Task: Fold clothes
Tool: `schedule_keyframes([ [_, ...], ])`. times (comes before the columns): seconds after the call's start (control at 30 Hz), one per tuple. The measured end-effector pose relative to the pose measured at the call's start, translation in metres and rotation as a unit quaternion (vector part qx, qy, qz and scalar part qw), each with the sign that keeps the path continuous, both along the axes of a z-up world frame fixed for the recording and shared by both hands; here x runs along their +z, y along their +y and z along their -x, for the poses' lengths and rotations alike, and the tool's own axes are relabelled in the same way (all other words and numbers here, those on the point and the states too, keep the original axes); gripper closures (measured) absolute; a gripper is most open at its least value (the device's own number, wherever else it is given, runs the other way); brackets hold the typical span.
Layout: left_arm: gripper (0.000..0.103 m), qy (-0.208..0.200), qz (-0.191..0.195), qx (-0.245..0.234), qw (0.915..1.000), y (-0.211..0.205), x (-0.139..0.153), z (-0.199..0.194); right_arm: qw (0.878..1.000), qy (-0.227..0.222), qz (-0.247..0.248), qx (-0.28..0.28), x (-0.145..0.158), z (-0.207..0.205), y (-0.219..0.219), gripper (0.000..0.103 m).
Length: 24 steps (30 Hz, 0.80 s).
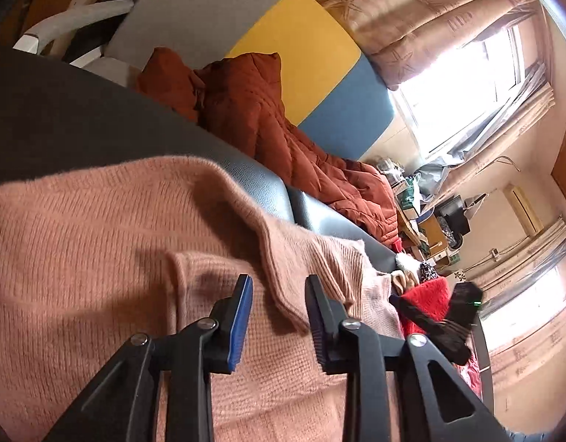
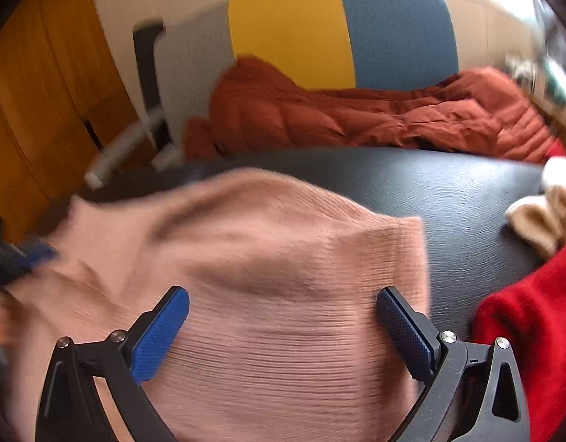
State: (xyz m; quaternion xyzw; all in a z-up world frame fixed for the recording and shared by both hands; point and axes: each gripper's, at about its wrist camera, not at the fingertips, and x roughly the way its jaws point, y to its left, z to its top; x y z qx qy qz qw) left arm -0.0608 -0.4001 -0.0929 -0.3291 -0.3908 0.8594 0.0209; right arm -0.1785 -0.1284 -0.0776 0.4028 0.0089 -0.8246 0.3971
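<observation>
My left gripper (image 1: 279, 316) stood partly open over the pink sweater (image 1: 99, 239), a raised fold of the knit lying between its fingers but, as far as I could see, not pinched by either pad. My right gripper (image 2: 283, 328) was spread wide above the same sweater, its pads clear of the ribbed cloth and holding nothing. The sweater itself lay across the near side of the black padded table (image 2: 448, 199), one part already doubled over the body. Beyond the sweater, past the table's far edge, a rust quilted jacket (image 2: 356, 114) was heaped; beside the sweater's hem lay a red garment (image 2: 533, 316). I judged the fold to be midway: a flap just laid down. Next I would need fresh grips on the sweater's outer edge for another fold.
</observation>
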Motion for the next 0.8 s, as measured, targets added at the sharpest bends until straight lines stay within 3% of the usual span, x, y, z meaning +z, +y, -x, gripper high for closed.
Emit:
schedule_keyframes([
  [0.1,0.069,-0.018,0.011,0.007,0.9998,0.001,-0.001,0.015,0.996,-0.035,0.076,0.028,0.016,-0.004,-0.006,0.000],
  [0.2,0.070,-0.045,0.030,0.014,0.9984,0.002,-0.005,0.032,0.994,-0.044,0.077,0.064,0.016,-0.014,-0.040,0.006],
  [0.27,0.073,-0.054,0.042,0.012,0.9976,0.003,-0.006,0.041,0.993,-0.050,0.069,0.084,0.013,-0.020,-0.062,0.022],
  [0.3,0.076,-0.058,0.049,0.012,0.9970,0.004,-0.008,0.044,0.993,-0.053,0.056,0.085,0.008,-0.019,-0.072,0.034],
  [0.33,0.081,-0.057,0.054,0.006,0.9969,0.006,-0.009,0.048,0.994,-0.056,0.043,0.086,0.003,-0.019,-0.081,0.047],
  [0.4,0.094,-0.065,0.081,-0.003,0.9946,0.011,-0.009,0.054,0.995,-0.062,0.017,0.083,-0.007,-0.018,-0.095,0.062],
  [0.43,0.097,-0.062,0.100,-0.006,0.9931,0.015,-0.006,0.055,0.995,-0.059,0.009,0.079,-0.010,-0.017,-0.097,0.077],
  [0.5,0.098,-0.048,0.122,-0.009,0.9913,0.020,0.001,0.053,0.996,-0.049,0.009,0.075,-0.009,-0.017,-0.096,0.097],
  [0.6,0.098,-0.037,0.139,-0.004,0.9896,0.021,0.009,0.043,0.995,-0.038,0.024,0.087,-0.001,-0.029,-0.086,0.097],
  [0.7,0.095,-0.068,0.179,0.001,0.9815,0.029,0.005,0.043,0.995,-0.040,0.016,0.094,-0.005,-0.036,-0.080,0.097],
  [0.77,0.076,-0.082,0.209,0.014,0.9743,0.037,0.007,0.039,0.995,-0.043,0.005,0.091,-0.011,-0.036,-0.080,0.097],
  [0.8,0.075,-0.072,0.221,0.024,0.9722,0.040,0.011,0.033,0.995,-0.045,-0.001,0.090,-0.015,-0.036,-0.080,0.096],
])
